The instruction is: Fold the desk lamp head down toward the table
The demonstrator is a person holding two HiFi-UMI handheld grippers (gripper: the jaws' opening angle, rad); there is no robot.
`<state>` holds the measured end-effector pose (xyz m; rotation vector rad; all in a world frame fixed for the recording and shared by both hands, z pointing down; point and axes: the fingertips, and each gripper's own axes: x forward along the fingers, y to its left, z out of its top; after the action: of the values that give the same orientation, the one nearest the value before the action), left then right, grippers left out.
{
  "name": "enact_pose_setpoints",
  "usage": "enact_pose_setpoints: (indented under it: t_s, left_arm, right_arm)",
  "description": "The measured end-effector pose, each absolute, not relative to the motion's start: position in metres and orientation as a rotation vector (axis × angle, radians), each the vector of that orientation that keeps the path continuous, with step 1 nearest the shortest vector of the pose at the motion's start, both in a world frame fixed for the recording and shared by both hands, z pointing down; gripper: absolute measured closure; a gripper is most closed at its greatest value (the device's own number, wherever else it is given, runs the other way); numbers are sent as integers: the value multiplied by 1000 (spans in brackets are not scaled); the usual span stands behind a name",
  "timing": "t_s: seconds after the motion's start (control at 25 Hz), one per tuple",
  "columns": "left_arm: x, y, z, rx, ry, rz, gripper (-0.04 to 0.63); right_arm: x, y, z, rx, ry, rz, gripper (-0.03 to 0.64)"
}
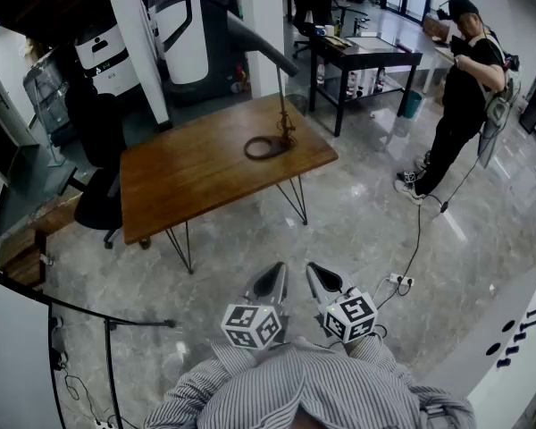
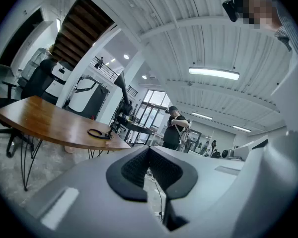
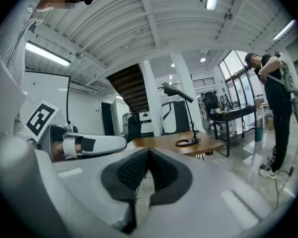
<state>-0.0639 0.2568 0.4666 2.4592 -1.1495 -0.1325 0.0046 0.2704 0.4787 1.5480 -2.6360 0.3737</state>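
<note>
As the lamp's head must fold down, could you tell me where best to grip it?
Probably the long dark head, near its free upper end, approached from the near side of the table. It slants up clear of the thin stem, leaving room for tongs across its narrow bar.

The left gripper [image 1: 272, 281] and the right gripper [image 1: 321, 280] are held side by side, pointed forward, jaws pressed together on nothing.
</note>
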Motion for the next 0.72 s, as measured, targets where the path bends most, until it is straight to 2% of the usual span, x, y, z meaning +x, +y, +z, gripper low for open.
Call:
enact_pose_setpoints:
  t_s: [0.72]
  left_arm:
    - [-63,247,472,2444,-1127,-121,595]
  right_arm:
    - [0,267,482,1547,-2615,323,615]
